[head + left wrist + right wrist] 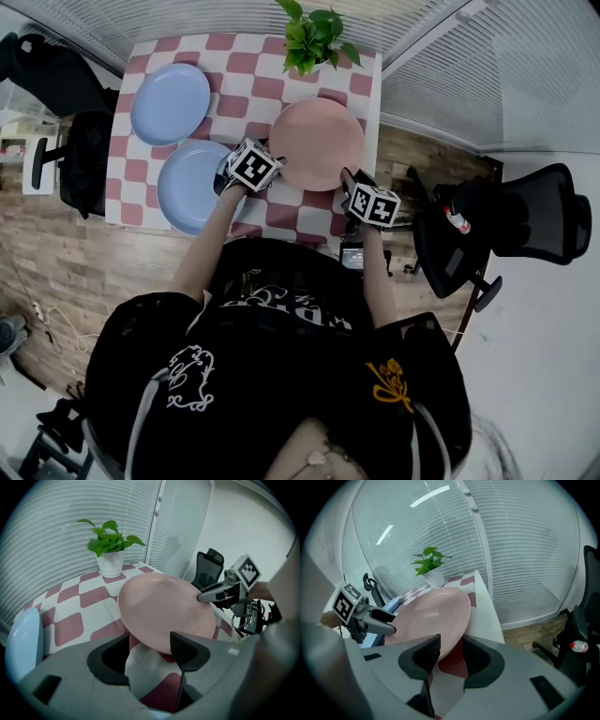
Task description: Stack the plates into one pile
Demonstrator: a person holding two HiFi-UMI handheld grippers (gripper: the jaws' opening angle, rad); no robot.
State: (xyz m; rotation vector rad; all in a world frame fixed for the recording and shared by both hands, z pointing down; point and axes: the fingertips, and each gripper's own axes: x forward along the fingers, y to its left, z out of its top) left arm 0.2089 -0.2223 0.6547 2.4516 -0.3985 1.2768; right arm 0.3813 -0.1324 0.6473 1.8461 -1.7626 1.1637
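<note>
A pink plate (pixel 317 141) lies at the right side of the checkered table (pixel 234 56). Two blue plates sit apart to its left, one at the back (pixel 171 101) and one nearer (pixel 192 186). My left gripper (pixel 267 173) is at the pink plate's left rim. In the left gripper view its jaws (pixel 150 641) stand open, with the rim (pixel 164 611) just at their tips. My right gripper (pixel 352 183) is at the plate's near right rim. Its jaws (pixel 451 644) are open too, and the plate's edge (pixel 436 616) reaches in between them.
A potted plant (pixel 314 37) stands at the table's back edge, just behind the pink plate. Black office chairs stand on the floor to the right (pixel 506 225) and to the left (pixel 80 141). Window blinds close off the far side.
</note>
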